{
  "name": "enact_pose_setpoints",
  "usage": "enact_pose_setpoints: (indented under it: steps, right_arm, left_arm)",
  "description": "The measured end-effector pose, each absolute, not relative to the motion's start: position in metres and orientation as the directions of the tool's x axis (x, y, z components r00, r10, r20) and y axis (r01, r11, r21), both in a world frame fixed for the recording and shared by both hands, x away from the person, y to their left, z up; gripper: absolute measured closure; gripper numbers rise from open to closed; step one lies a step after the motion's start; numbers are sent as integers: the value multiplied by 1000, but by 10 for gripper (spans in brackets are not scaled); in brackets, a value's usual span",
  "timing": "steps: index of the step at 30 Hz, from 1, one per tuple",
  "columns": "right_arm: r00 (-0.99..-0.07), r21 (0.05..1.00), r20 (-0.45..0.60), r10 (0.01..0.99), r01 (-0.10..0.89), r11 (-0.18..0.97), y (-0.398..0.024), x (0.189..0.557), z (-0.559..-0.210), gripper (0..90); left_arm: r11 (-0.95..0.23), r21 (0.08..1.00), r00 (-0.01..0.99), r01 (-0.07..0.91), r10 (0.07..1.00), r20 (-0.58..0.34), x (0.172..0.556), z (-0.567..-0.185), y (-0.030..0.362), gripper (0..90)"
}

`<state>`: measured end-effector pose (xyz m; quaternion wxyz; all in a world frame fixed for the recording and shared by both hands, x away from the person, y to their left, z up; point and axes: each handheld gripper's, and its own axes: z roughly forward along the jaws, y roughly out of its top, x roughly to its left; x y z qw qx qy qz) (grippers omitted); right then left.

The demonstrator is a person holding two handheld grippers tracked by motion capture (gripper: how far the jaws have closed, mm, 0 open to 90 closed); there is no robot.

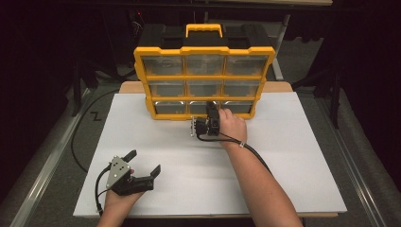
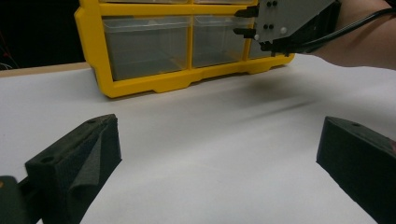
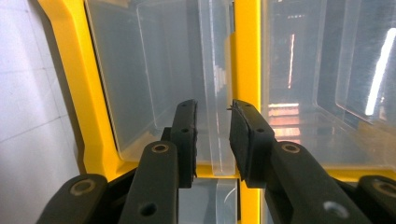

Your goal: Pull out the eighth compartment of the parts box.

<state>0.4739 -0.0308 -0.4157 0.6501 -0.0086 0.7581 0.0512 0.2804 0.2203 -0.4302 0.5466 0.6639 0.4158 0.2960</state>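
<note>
From above, a yellow organizer (image 1: 204, 75) with three rows of clear drawers and a black top is standing at the far side of a white board (image 1: 283, 165) on the table. The right gripper (image 1: 211, 109) is reaching into the bottom row, at the middle drawer (image 1: 201, 108), with the person's hand wrapped around it. The left gripper (image 1: 144, 163) is resting near the front left corner of the board, well apart from the organizer, its jaws spread wide.

The left gripper view is looking across bare white board between two widely parted jaws (nothing lying between them) toward the organizer (image 2: 140, 86) and the right gripper (image 2: 243, 21) at it.

In the right gripper view, the jaws are closing in around the drawer's clear front lip (image 3: 215, 116), pads just beside it on either side; whether they are pressing on it I cannot tell.
</note>
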Motion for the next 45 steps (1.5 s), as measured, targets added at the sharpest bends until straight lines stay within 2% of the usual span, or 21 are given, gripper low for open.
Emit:
enact_pose_setpoints:
  steps: [8, 45]
  right_arm:
    - [-102, 35, -994, 27, -75, 997, -33, 477, -419, 776]
    - [-117, 13, -993, 2, -98, 995, -37, 458, -415, 795]
  left_arm:
    - [-61, 971, 481, 230, 875, -59, 281, -431, 219, 3]
    - [-64, 970, 486, 235, 872, -60, 284, -432, 216, 4]
